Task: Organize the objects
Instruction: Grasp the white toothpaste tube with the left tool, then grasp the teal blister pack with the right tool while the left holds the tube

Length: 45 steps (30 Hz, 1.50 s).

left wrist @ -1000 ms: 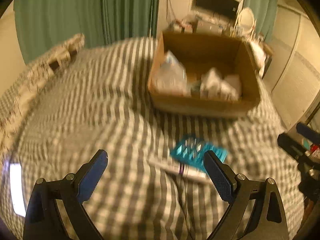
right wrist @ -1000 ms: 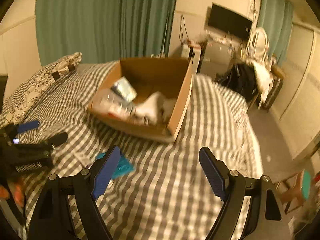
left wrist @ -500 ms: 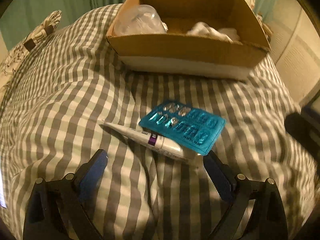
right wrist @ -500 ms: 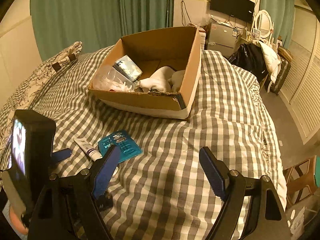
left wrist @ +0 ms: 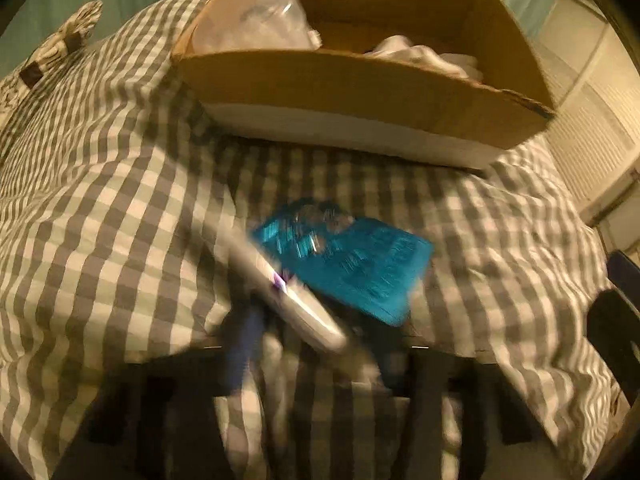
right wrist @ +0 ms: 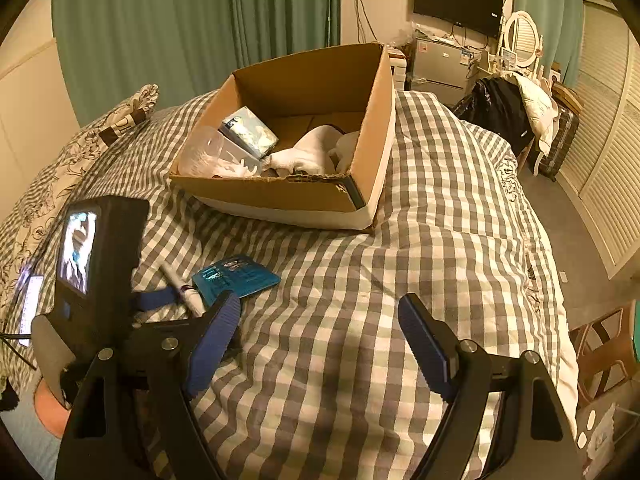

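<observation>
A white tube with a purple band [left wrist: 294, 298] lies on the checked bed cover, beside a blue blister pack [left wrist: 348, 264]. In the blurred left wrist view my left gripper [left wrist: 316, 356] is down at the tube's lower end, its fingers closing around it. The right wrist view shows the tube [right wrist: 182, 286], the blister pack [right wrist: 236, 278] and the left gripper's body [right wrist: 100, 264] over them. My right gripper [right wrist: 320, 344] is open and empty above the bed. A cardboard box [right wrist: 280, 196] holds a clear cup, a packet and white cloth.
A patterned pillow [right wrist: 80, 152] lies at the bed's left. A phone [right wrist: 30, 308] rests at the left edge. Green curtains, a TV, a fridge and a chair with clothes [right wrist: 516, 112] stand behind. The floor [right wrist: 576, 248] drops off at the right.
My left gripper moved forward and down to the tube and its fingers drew much closer together. The right gripper stayed open and barely moved.
</observation>
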### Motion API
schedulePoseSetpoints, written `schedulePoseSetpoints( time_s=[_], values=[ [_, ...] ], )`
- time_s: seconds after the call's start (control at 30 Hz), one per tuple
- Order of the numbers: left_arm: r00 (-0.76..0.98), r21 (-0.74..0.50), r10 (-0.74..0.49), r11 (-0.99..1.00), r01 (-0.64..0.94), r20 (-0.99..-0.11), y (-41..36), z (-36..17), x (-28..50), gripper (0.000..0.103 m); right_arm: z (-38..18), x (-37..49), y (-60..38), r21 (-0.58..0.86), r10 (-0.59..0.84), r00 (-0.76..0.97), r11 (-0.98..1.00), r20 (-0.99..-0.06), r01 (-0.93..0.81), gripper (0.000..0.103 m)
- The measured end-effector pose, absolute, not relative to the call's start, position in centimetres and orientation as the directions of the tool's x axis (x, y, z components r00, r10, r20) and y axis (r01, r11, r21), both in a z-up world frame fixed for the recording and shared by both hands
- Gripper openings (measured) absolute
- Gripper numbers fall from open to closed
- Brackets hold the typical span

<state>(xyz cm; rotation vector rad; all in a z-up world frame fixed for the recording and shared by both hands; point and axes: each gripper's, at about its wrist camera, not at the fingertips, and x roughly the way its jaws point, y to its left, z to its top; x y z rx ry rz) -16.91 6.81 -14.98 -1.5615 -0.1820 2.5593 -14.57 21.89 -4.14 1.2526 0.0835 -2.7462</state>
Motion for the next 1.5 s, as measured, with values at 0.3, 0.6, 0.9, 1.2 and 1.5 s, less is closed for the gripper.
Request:
schedulePoseSetpoints(
  time_s=[0.3,0.6,0.9,1.2,1.5],
  values=[
    [-0.555,-0.103,0.152,-0.988,-0.119,-0.818,4.9,-9.6,-13.5,0.020,-3.9,-14.5,20.9,-0.058,-0.064,-0.651,-0.985,-0.757,0.165,0.081],
    [-0.633,-0.052,0.022,-0.998,0.028,-0.774,-3.2,-6.5,-14.6,0.020,-5.9,-17.0,14.7,-0.210,-0.066,-0.591,-0.898,-0.804,0.386,0.083],
    [-0.602,-0.041,-0.007,-0.997,0.067,-0.799,-6.4,-8.5,-16.5,0.020,-12.3,-20.7,8.8,-0.410,0.139,-0.495,-0.766,-0.858,0.495,0.083],
    [-0.586,-0.062,0.033,-0.998,0.029,-0.809,-6.1,-9.5,-16.5,0.020,-14.8,-21.9,7.1,-0.494,0.234,-0.488,-0.701,-0.841,0.515,0.052],
    [-0.596,-0.072,0.067,-0.997,-0.015,-0.800,-4.8,-8.7,-15.3,0.020,-9.0,-19.3,8.7,-0.385,0.074,-0.553,-0.793,-0.830,0.472,0.007]
  ],
)
